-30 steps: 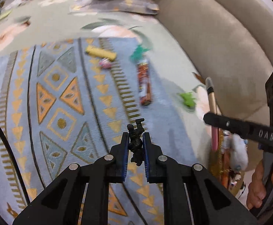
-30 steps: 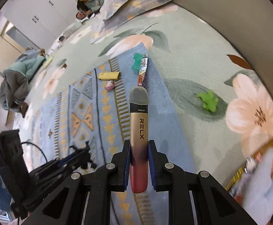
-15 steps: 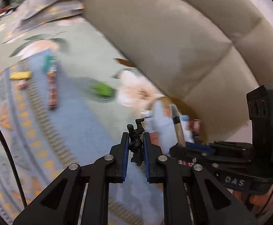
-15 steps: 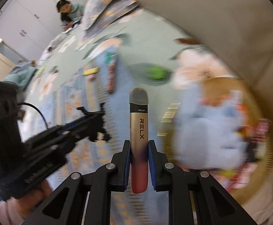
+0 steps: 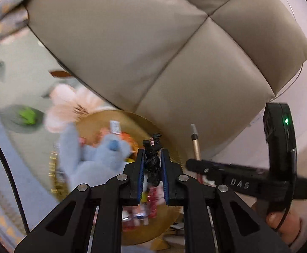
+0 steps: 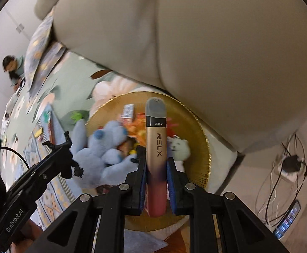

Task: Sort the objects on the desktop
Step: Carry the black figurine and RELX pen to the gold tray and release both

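My left gripper hovers over a round gold tray with a small black toy figure upright between its pads. Its jaws are opening, and the figure still sits between them. In the right wrist view that left gripper and the figure hang at the tray's left side. My right gripper is shut on a gold-and-pink vape pen, pointing down over the tray. A blue plush and a white plush bear lie in the tray among small packets.
A beige padded cushion rises right behind the tray. A green toy lies on the floral mat to the left, beside the patterned rug. Cables and a charger and a phone lie on the floor at right. A person sits far off.
Both grippers have swung from above the patterned rug to above the gold tray by the cushion, each carrying its object. The right gripper now hangs close beside the left one.
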A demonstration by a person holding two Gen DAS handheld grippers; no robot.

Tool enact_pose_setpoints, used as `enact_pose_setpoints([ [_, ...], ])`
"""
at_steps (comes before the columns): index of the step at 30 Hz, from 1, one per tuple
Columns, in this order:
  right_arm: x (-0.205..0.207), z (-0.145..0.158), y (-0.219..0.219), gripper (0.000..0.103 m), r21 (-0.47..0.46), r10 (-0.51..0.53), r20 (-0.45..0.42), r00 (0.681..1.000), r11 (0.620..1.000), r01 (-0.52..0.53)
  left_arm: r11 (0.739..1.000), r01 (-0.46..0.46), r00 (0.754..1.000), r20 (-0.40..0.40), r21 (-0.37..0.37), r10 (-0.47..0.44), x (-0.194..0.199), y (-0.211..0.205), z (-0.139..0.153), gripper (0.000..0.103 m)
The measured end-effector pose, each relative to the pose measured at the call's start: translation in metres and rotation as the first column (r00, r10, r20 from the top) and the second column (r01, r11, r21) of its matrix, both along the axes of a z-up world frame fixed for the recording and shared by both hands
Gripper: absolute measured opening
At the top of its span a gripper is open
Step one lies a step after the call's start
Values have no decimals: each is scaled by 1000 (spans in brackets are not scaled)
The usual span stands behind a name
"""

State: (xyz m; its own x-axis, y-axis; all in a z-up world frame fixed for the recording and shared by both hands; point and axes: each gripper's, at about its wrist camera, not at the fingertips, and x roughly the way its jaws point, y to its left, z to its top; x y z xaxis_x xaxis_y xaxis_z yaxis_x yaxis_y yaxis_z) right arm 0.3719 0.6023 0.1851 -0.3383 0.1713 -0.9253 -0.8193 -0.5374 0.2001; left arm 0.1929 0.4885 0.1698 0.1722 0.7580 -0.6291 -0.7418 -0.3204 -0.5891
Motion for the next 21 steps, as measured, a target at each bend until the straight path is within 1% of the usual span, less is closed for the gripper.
enact_pose_setpoints([
  [1, 3, -5, 3, 21, -19, -19, -7, 1000, 1000, 19, 1000, 2, 999, 39, -29, 0, 0, 7, -11, 42],
  [2, 8, -12, 7, 31, -62, -39, -19, 999, 997, 38, 999, -3, 998, 61, -54, 6, -1, 12, -20, 52],
  [4, 16, -25, 12, 32, -152, -60, -49, 997, 987, 52, 997, 2, 994, 108, -79, 6, -2, 14, -36, 52],
  [5, 22, -28, 11, 32, -172, -71, -52, 996, 983, 62, 996, 0, 991, 135, -92, 13, -3, 12, -43, 52],
  [7, 27, -29, 10, 32, -153, -72, -38, 997, 986, 65, 996, -11, 987, 159, -88, 25, -4, 5, -43, 52],
  [10, 31, -27, 10, 32, -139, -60, -36, 998, 989, 55, 995, -12, 988, 152, -97, 26, -1, -1, -37, 52],
  [14, 22, -21, 7, 32, -144, -51, -63, 997, 989, 41, 994, -17, 986, 160, -111, 35, -2, -14, -33, 52],
  [16, 13, -14, 1, 32, -117, -22, -80, 997, 993, 13, 993, -27, 986, 163, -113, 46, -4, -23, -32, 52],
  [18, -2, -4, -8, 32, -75, 34, -89, 995, 996, -41, 992, -50, 984, 163, -114, 69, -7, -34, -30, 52],
  [21, -31, 5, -23, 32, -40, 118, -107, 987, 992, -123, 987, -95, 980, 163, -128, 115, -16, -54, -28, 52],
])
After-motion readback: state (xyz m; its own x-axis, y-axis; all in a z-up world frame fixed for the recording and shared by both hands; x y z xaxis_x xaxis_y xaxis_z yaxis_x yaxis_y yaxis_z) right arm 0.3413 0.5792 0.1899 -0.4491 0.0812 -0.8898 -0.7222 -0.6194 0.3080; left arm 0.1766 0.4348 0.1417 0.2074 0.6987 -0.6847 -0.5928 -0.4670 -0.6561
